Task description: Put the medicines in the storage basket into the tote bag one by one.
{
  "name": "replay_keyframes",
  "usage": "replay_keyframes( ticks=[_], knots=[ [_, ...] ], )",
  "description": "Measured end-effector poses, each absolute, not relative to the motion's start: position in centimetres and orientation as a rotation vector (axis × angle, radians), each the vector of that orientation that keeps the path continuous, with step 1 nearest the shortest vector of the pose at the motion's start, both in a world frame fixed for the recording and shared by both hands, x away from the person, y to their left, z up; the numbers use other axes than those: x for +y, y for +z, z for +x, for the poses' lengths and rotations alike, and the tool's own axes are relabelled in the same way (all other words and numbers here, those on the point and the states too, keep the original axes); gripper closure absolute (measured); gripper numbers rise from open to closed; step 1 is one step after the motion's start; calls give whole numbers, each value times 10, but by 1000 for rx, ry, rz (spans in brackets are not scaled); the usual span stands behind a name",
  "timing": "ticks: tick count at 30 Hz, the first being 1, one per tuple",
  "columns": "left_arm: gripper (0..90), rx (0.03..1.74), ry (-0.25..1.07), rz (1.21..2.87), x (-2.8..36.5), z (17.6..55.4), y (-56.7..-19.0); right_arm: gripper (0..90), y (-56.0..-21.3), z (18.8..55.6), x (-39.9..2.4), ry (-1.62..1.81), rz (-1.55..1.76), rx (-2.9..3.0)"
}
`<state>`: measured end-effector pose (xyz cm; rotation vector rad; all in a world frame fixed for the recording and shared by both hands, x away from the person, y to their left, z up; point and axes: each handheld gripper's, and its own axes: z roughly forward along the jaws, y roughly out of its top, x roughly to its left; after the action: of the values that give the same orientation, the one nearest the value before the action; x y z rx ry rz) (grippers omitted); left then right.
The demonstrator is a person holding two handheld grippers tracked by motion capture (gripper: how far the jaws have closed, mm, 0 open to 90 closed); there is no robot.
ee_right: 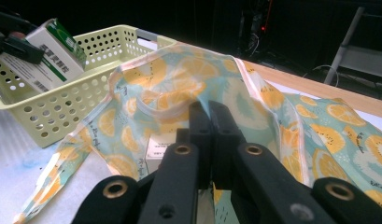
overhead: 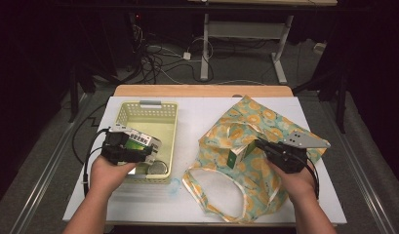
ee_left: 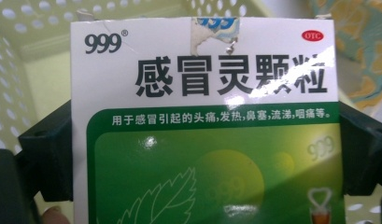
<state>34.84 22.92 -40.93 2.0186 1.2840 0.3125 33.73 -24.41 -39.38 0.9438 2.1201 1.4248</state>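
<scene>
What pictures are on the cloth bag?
Orange fruit slices on the pale teal cloth bag, with cream trim along its edges. The right gripper view shows it best.

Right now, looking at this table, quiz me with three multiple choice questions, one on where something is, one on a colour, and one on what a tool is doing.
1. Where is the medicine box held by the left tool?
A. Over the basket
B. On the floor
C. Inside the bag

2. What colour is the basket?
A. Red
B. Pale yellow-green
C. Black

3. What is the right tool doing?
A. Hanging open over the basket
B. Lying on the table
C. Shut on the bag's cloth

Answers: 1 A, the high view shows the box above the basket's near end. 2 B, its perforated walls are pale yellow-green. 3 C, the right gripper view shows the jaws closed together on the fruit-print fabric.
</scene>
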Motion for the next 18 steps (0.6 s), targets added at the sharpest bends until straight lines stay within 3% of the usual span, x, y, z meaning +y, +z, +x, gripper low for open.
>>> replay_keyframes(
  ticks=[18],
  knots=[
    [53, 1118, 323, 1870, 214, 319, -404, 900, -394, 335, -241, 1414, 933, 2130]
  ],
)
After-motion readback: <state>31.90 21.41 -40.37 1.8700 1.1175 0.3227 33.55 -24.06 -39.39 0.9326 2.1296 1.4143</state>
